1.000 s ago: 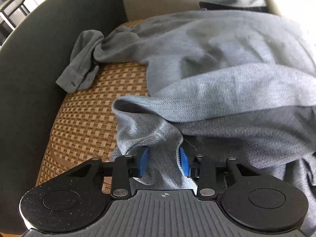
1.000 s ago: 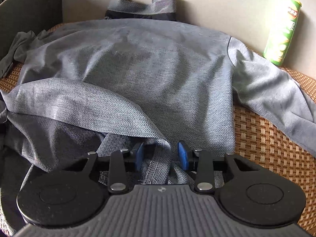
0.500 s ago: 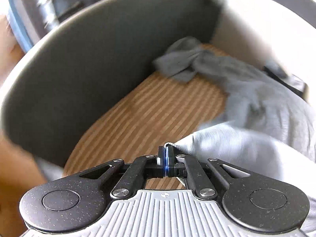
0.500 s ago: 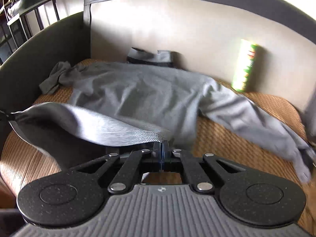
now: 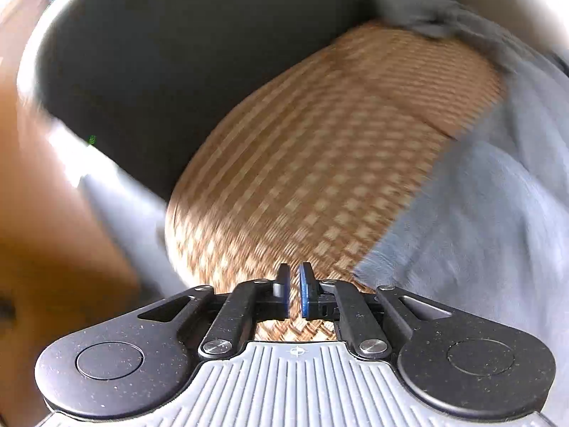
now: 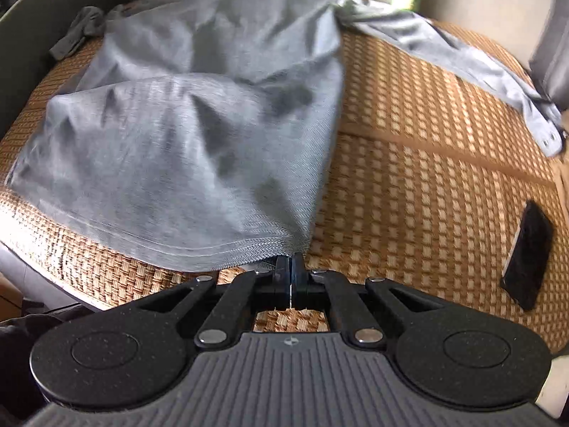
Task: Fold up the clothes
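Now left tool (image 5: 292,293) parted, hem released; right tool (image 6: 291,277) still clamping shirt (image 6: 199,114).

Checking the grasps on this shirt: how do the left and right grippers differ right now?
The right gripper is shut on the grey shirt, pinching its hem corner; the left gripper is slightly open and holds nothing. The right gripper sits at the cloth's edge, while the left gripper sits over bare woven mat, the shirt off to its right. Both have blue pads and black linkages.

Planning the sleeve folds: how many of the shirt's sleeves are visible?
2. Left sleeve lies bunched by the sofa arm; right sleeve stretches across the woven mat.
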Action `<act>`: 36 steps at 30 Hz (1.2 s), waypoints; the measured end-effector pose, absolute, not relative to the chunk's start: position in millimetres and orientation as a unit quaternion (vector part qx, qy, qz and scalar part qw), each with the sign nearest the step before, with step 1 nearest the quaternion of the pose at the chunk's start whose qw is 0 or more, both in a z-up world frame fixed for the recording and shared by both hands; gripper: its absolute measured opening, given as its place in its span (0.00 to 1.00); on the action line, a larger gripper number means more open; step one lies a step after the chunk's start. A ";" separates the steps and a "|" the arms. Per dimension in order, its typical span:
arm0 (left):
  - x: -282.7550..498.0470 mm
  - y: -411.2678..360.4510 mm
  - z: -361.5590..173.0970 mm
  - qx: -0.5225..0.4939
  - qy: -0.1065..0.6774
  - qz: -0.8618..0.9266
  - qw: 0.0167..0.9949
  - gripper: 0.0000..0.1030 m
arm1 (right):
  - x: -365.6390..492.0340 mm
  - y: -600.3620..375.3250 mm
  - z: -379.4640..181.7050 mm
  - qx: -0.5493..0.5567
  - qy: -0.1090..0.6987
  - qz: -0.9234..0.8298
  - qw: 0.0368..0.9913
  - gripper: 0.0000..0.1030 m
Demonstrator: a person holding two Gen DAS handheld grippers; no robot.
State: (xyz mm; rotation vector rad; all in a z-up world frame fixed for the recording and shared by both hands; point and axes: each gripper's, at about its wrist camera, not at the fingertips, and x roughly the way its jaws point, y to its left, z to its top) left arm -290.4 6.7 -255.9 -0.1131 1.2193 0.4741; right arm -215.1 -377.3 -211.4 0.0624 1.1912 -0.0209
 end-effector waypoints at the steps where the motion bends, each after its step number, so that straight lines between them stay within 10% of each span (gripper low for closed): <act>1: -292.9 -4.5 -252.2 -0.008 0.560 0.188 0.807 0.26 | -215.4 -376.3 -207.4 0.031 0.555 -0.007 0.831 0.01; 4: -304.2 -42.2 -244.7 0.101 0.534 0.084 0.835 0.28 | -210.7 -377.1 -189.2 0.043 0.534 -0.003 0.844 0.01; 8: -313.3 -80.7 -247.8 0.164 0.508 0.012 0.846 0.60 | -197.0 -383.5 -158.9 0.059 0.493 -0.005 0.868 0.01; 36: -322.5 -148.2 -290.8 0.278 0.452 -0.065 0.845 0.60 | -166.1 -395.5 -92.3 0.050 0.402 0.002 0.914 0.01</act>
